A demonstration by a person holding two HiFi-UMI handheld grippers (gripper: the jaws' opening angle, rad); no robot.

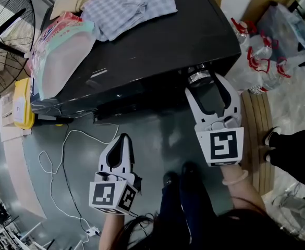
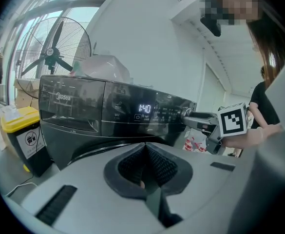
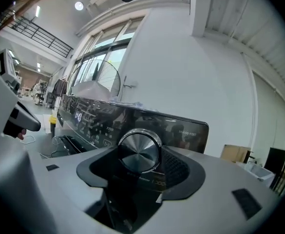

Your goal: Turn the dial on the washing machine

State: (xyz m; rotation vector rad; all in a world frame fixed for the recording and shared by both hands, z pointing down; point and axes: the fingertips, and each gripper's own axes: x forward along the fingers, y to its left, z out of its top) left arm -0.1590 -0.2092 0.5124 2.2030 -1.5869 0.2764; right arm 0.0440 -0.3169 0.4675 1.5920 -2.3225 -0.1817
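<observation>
Right gripper (image 1: 204, 81): jaws clamped on the silver dial (image 3: 139, 149), one pad on each side of its rim. The dial sits at the right end of the dark control panel (image 2: 132, 108) on the front of the black washing machine (image 1: 157, 40). Left gripper (image 1: 121, 142): jaws together, nothing between them, held lower and well apart from the machine, above the floor. The panel display (image 2: 144, 108) is lit. A checked cloth (image 1: 131, 4) and a plastic bag (image 1: 63, 51) lie on the machine's top.
</observation>
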